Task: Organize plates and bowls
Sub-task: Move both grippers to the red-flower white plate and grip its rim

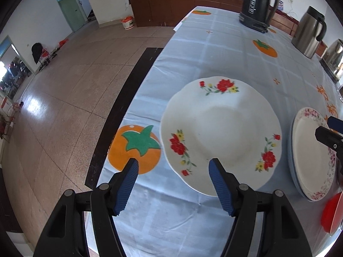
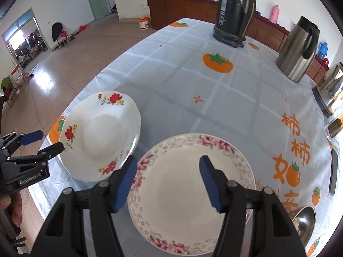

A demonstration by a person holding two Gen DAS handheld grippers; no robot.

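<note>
A white plate with red flowers (image 1: 220,135) lies on the blue persimmon tablecloth (image 1: 214,53) near its left edge. My left gripper (image 1: 173,167) hovers open over that plate's near left rim, its right finger (image 1: 216,171) above the rim and its left finger above the cloth. To the right lies a pink-flowered plate (image 2: 182,192), with a bluish rim showing under it in the left wrist view. My right gripper (image 2: 168,165) hangs open above the pink plate (image 1: 308,156), nothing between its pads. The right wrist view also shows the red-flowered plate (image 2: 100,135) and the left gripper (image 2: 50,140).
A black thermos (image 2: 233,15), a steel jug (image 2: 298,51) and a kettle (image 2: 330,90) stand at the back and right. A metal ladle (image 2: 304,220) and a phone (image 2: 333,171) lie right of the pink plate. A red dish (image 1: 331,214) is near. A dark bench (image 1: 120,115) runs along the table's left side.
</note>
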